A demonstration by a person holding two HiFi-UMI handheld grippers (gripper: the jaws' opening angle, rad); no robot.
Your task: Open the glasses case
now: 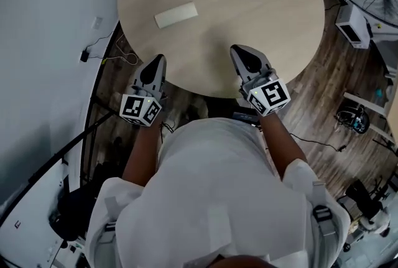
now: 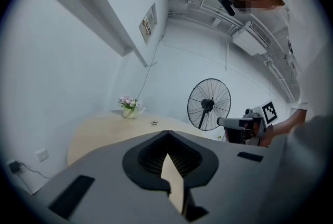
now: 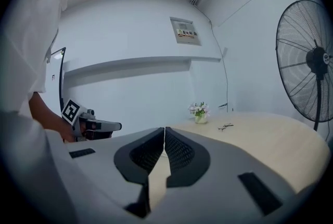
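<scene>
One person stands at one round wooden table (image 1: 273,5), holding two grippers over its near edge; the left gripper (image 1: 160,60) and the right gripper (image 1: 238,50) sit well apart from each other and both point toward the middle of the top. In the left gripper view the left gripper (image 2: 167,137) has its two jaws meeting at the tips with nothing between them; in the right gripper view the right gripper (image 3: 164,132) has its two jaws pressed together, only a thin slit showing, and it too carries nothing. One glasses case (image 1: 176,15), a pale flat oblong, lies shut on the table beyond the left gripper, well apart from both grippers; neither touches it. One pair of glasses (image 3: 225,126) lies at the far side of the table; one small pot of flowers (image 3: 199,112) stands near them by the wall. One standing fan (image 3: 307,56) stands on the floor beside the table.
</scene>
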